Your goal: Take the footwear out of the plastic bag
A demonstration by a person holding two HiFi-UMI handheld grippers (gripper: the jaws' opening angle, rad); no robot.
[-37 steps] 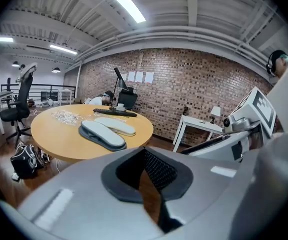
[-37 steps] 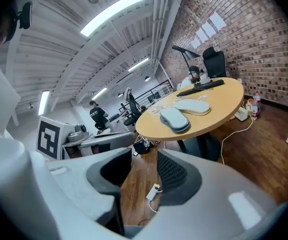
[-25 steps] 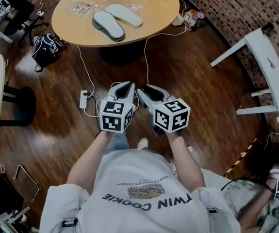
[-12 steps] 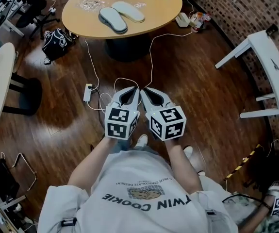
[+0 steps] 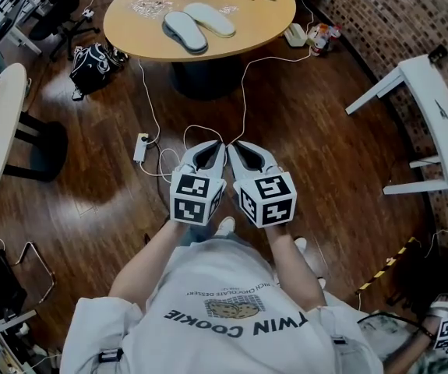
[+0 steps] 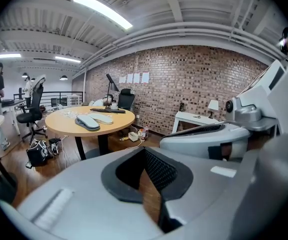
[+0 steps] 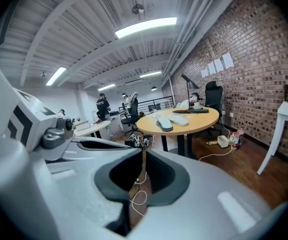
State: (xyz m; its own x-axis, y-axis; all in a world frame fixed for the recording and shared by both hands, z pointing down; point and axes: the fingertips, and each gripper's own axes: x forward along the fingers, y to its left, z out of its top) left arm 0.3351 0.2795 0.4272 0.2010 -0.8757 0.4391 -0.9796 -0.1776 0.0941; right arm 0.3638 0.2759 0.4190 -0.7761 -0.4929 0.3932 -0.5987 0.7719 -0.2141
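1. Grey and cream slippers (image 5: 196, 26) are lying bare on the round table (image 5: 262, 22), with the plastic bag (image 5: 149, 6) beside them, seemingly empty.
2. They are sitting well ahead of the left gripper (image 5: 217, 146) and right gripper (image 5: 237, 146), the left slightly nearer.
3. Both pairs of jaws are resting together, empty; the right pair has just been closing.

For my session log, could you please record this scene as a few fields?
slippers: two, bare on the round table
plastic bag: crumpled beside them, apparently empty
left hand-held gripper: shut, empty, well short of the table
right hand-held gripper: jaws have just been closing, now shut, nothing between them
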